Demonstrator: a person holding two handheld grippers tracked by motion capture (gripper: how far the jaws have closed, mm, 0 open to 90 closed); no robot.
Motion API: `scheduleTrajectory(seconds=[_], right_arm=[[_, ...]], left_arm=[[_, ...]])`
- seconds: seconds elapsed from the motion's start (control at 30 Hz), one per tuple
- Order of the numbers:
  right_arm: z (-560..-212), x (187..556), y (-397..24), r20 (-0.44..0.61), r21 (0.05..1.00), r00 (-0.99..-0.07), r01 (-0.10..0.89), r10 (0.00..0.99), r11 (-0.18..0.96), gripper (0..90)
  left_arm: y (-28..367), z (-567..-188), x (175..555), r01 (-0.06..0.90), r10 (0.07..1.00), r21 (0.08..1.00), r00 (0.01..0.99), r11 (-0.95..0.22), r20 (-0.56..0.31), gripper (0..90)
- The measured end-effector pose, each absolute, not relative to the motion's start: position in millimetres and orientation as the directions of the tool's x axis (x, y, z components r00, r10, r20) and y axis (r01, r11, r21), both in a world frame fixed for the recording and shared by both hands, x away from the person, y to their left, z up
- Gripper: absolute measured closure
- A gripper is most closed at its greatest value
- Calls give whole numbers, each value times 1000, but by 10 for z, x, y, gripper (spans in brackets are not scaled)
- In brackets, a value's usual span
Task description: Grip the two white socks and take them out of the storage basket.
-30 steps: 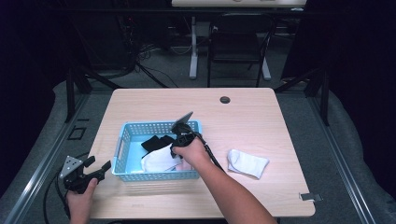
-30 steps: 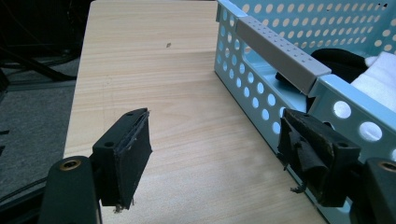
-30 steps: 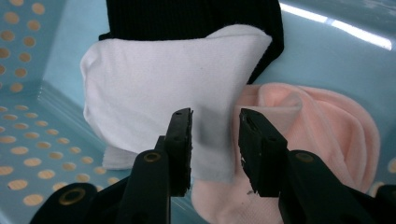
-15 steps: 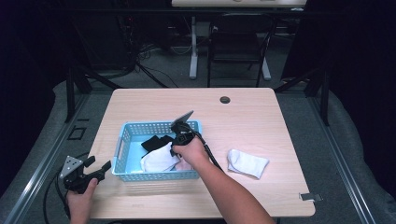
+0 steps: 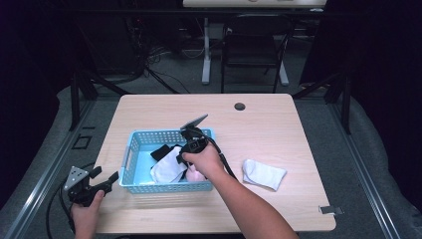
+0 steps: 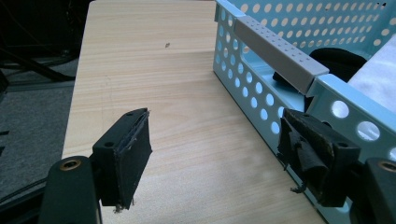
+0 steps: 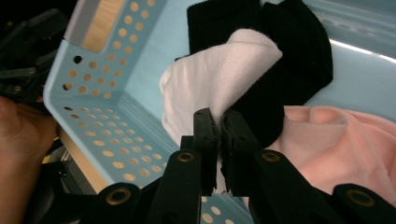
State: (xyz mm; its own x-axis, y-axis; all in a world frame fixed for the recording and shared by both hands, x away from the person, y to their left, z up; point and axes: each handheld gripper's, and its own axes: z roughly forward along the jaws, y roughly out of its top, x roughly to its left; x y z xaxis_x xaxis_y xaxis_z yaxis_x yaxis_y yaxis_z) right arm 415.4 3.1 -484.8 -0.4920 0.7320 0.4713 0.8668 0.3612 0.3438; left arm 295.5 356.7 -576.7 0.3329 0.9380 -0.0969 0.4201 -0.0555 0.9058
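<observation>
Inside the light blue basket (image 5: 130, 158): a white sock (image 7: 215, 84), pinched at one edge by the right gripper (image 7: 220, 122), jaws having just closed and now pressed together on the cloth. Draped over a black sock (image 7: 299, 56) toward the basket's far wall, with a pink sock (image 7: 345, 140) just beside it on the near right. Seen from above, white sock (image 5: 169, 168) at the basket's middle, right gripper (image 5: 187, 149) reaching in over the right wall, held by the right hand (image 5: 203, 160). Outside the basket, to its right on the wooden table (image 5: 278, 124), a second white sock (image 5: 263, 174), well apart. At the basket's near left corner, the left gripper (image 6: 215, 149), jaws spread wide, nothing between them, one jaw close against the perforated wall; cannot tell whether touching. Left hand (image 5: 85, 215) at the table's near edge.
</observation>
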Motion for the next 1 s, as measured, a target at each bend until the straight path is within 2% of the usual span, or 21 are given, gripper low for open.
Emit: scheduleTrajectory(seconds=[0.27, 0.5, 0.77, 1.0], right_arm=[[-4681, 4103, -25, 536, 393, -494, 864, 684, 315, 855], [-4544, 4009, -78, 531, 460, -529, 836, 663, 299, 855], [-4340, 3823, -140, 339, 624, -641, 701, 689, 345, 855], [-4169, 3587, -199, 179, 772, -710, 531, 681, 350, 854]], left_arm=[[3561, -5768, 2956, 420, 938, 906, 334, -58, -95, 252], [3558, -5769, 2957, 420, 938, 905, 335, -59, -94, 252], [3558, -5772, 2958, 424, 937, 904, 335, -60, -94, 252], [3555, -5773, 2958, 425, 937, 903, 335, -61, -95, 252]])
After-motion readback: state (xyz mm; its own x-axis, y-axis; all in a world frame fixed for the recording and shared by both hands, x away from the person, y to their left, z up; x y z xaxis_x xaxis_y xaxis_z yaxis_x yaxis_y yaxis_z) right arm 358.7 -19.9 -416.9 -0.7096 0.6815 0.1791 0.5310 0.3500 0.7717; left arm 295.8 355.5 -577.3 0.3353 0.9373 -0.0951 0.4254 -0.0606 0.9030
